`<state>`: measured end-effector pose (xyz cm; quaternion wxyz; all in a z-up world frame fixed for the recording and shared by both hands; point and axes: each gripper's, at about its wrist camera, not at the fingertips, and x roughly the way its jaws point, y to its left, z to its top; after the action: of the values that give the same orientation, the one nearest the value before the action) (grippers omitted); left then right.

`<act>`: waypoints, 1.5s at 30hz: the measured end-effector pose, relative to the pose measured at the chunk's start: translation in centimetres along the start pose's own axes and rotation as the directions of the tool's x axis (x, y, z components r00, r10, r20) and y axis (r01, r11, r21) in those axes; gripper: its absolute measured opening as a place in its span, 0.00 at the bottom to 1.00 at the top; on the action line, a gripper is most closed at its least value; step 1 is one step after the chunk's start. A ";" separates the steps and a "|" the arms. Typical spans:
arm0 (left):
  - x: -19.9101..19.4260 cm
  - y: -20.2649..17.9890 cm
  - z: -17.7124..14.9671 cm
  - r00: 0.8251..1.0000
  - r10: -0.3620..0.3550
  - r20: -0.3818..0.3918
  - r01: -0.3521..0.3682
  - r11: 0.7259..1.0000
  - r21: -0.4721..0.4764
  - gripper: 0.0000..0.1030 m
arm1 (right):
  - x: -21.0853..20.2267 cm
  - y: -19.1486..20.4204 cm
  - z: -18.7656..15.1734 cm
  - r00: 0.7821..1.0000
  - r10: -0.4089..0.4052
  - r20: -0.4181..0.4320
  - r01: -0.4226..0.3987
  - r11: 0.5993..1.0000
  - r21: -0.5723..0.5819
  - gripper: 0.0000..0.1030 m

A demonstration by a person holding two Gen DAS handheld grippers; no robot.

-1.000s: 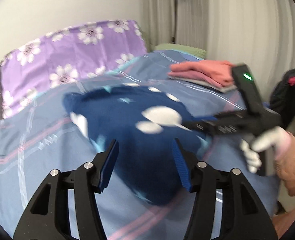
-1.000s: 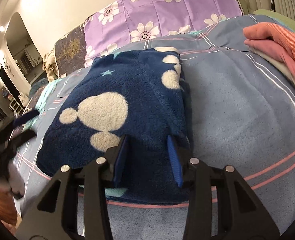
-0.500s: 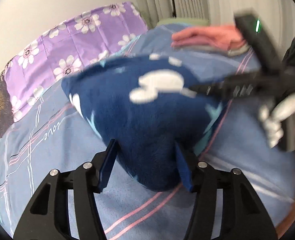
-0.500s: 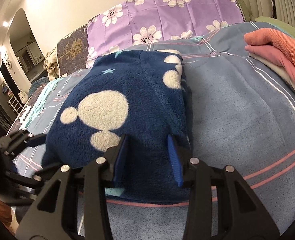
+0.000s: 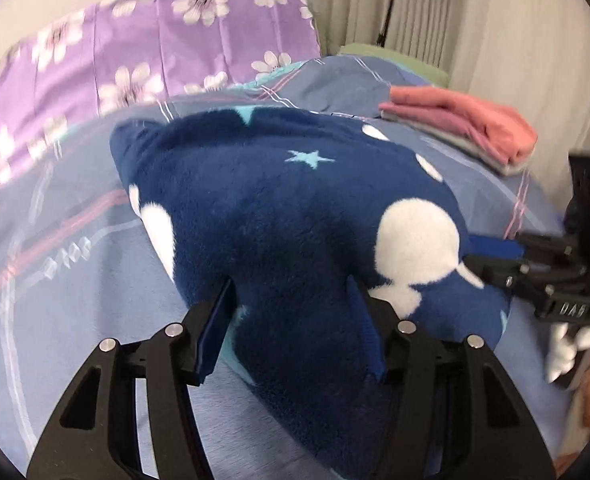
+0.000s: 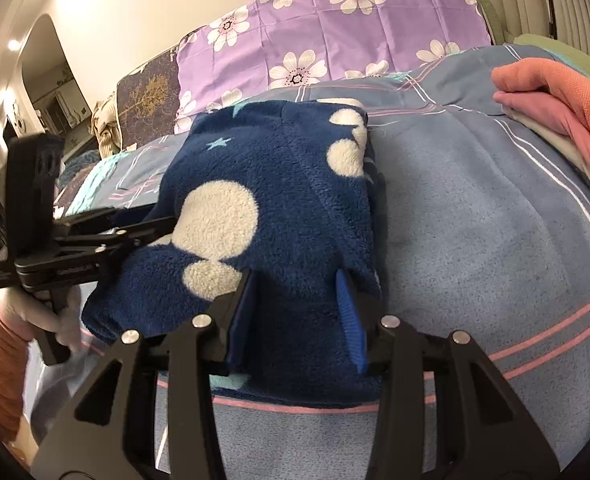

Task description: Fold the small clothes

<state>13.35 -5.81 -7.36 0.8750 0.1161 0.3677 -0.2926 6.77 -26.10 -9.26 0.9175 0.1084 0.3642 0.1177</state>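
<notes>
The bed (image 6: 475,248) carries the folded fleece (image 6: 279,208), long axis running away from both tools. Right tool (image 6: 297,312) pinches its near edge; left tool (image 5: 291,320) pinches the adjacent corner, equally close. A pink stack (image 6: 567,108) lies well apart, rightward.

Your fleece garment (image 6: 279,216) is lying folded on the bedspread (image 6: 495,240). Your right gripper (image 6: 297,312) is sitting at its six o'clock edge, your left gripper (image 6: 151,228) at nine. The folded stack (image 6: 555,120) is resting at two o'clock, the pillows (image 6: 335,20) at twelve.
</notes>
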 end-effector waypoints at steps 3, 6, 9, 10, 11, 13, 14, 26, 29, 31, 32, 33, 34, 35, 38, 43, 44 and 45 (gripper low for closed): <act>-1.2 -0.7 1.0 1.000 0.023 0.003 -0.023 0.999 0.025 0.54 | 0.0 -0.2 0.0 1.000 0.002 0.003 -0.002 1.000 0.013 0.41; -2.5 -0.3 3.2 0.997 0.020 0.072 -0.022 0.999 0.036 0.53 | -0.1 -0.4 -0.1 1.000 0.009 0.005 -0.010 1.000 0.022 0.41; -3.5 1.3 6.3 0.985 0.053 0.163 -0.055 0.998 0.007 0.53 | -0.1 -0.4 -0.1 1.000 0.005 0.000 -0.005 1.000 0.018 0.41; -3.0 2.0 7.2 0.984 0.053 0.170 -0.051 0.999 -0.019 0.53 | -0.1 -0.5 -0.2 1.000 0.006 0.000 -0.006 1.000 0.019 0.41; -2.4 2.6 7.7 0.985 0.056 0.165 -0.050 0.998 -0.039 0.53 | -0.1 -0.5 -0.2 1.000 0.008 0.001 -0.008 1.000 0.021 0.41; 1.6 4.2 7.9 0.994 0.085 0.072 -0.081 0.995 -0.067 0.53 | -0.1 -0.6 -0.3 1.000 0.010 0.006 -0.010 1.000 0.027 0.41; 5.2 4.4 6.7 0.994 0.104 -0.036 -0.105 0.994 -0.032 0.55 | -0.1 -0.6 -0.2 1.000 0.010 0.007 -0.011 1.000 0.027 0.41; 5.5 4.1 5.9 0.993 0.118 0.002 -0.118 0.993 -0.030 0.55 | -2.0 -0.7 0.2 0.999 0.032 0.011 -0.033 0.995 0.095 0.44; 5.7 4.1 5.8 0.991 0.133 -0.003 -0.133 0.991 -0.022 0.54 | -4.7 -0.8 -0.1 0.999 0.029 0.034 -0.035 0.984 0.176 0.67; 5.8 4.0 5.8 0.990 0.138 -0.007 -0.138 0.990 -0.020 0.54 | -7.0 -1.0 -0.6 0.998 0.003 0.066 -0.017 0.976 0.218 0.72; 5.9 4.0 5.8 0.990 0.140 -0.008 -0.141 0.990 -0.020 0.54 | -7.9 -1.3 -1.0 0.997 0.001 0.078 -0.020 0.969 0.246 0.76; 5.9 3.9 5.8 0.989 0.145 -0.009 -0.145 0.989 -0.021 0.54 | -8.4 -1.7 -1.5 0.996 0.005 0.084 -0.029 0.958 0.285 0.78; 5.9 3.8 5.8 0.988 0.152 -0.010 -0.152 0.988 -0.020 0.54 | -8.9 -2.4 -2.3 0.996 0.024 0.083 -0.052 0.933 0.356 0.80; 5.9 3.8 5.8 0.988 0.156 -0.011 -0.156 0.988 -0.019 0.54 | -8.8 -3.0 -2.8 0.996 0.046 0.075 -0.073 0.911 0.405 0.80; 5.8 3.7 5.7 0.987 0.163 -0.012 -0.163 0.986 -0.020 0.54 | -7.0 -4.5 -5.0 0.989 0.150 -0.003 -0.119 0.797 0.593 0.80; 5.8 3.6 5.8 0.985 0.169 -0.020 -0.169 0.985 -0.018 0.54 | -4.1 -4.2 -5.6 0.971 0.238 -0.027 -0.156 0.713 0.684 0.80; 5.8 3.6 5.8 0.985 0.169 -0.020 -0.169 0.985 -0.019 0.54 | -3.4 -4.3 -5.5 0.969 0.245 -0.030 -0.155 0.697 0.701 0.83; 5.8 3.6 5.8 0.986 0.168 -0.019 -0.169 0.985 -0.020 0.54 | -2.5 -4.5 -5.5 0.968 0.245 -0.047 -0.134 0.671 0.729 0.86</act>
<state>22.03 -7.80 -7.46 0.8946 0.1397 0.3674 -0.2124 1.76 -30.45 -12.80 0.7557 0.4878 0.4317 0.0678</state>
